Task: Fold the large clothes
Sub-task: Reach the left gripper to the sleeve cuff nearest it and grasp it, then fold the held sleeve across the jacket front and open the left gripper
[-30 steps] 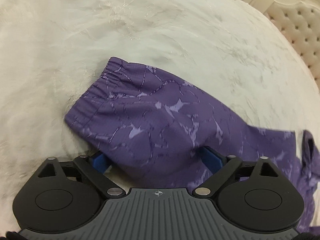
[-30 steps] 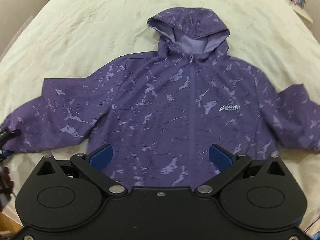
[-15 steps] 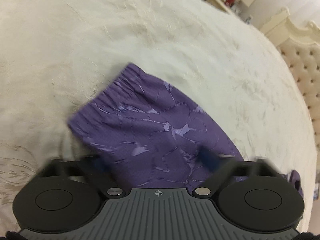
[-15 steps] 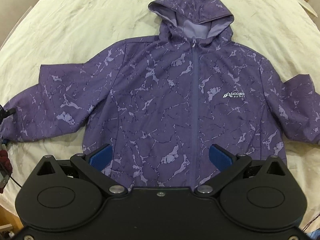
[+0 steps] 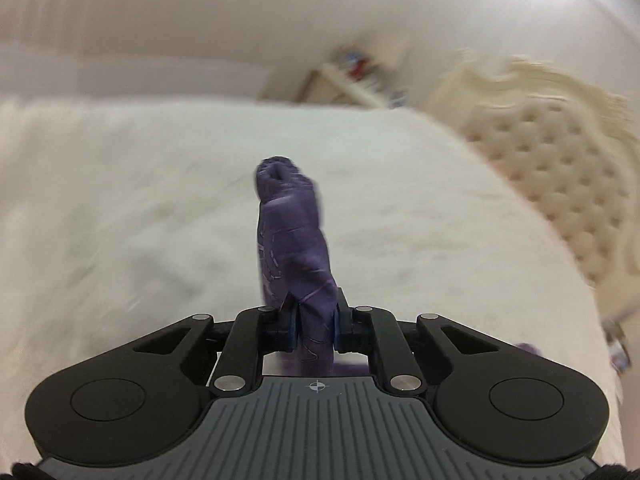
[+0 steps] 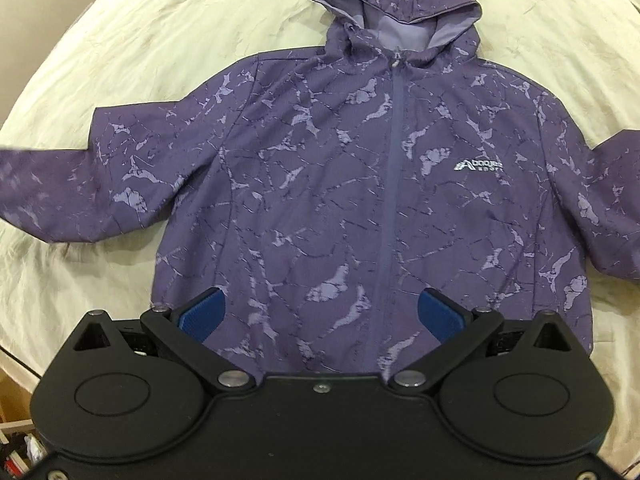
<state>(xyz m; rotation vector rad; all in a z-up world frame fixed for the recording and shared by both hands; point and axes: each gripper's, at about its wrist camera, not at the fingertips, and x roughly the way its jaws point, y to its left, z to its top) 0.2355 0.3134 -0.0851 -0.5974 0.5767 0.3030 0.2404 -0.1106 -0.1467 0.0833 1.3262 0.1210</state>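
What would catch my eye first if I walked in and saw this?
Probably the big purple marbled hooded jacket spread face-up on the cream bedspread, zipped, hood at the far end. Next, the left gripper, whose jaws have just been closing, pinching the sleeve so the cuff stands up off the bed. The right gripper hangs open over the hem.

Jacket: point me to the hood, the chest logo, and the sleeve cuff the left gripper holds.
hood (image 6: 394, 12): right wrist view, on the pale lining inside the opening.
logo (image 6: 478, 166): right wrist view, on the white lettering.
cuff (image 5: 286, 178): left wrist view, on the gathered end above the left gripper (image 5: 314, 326).
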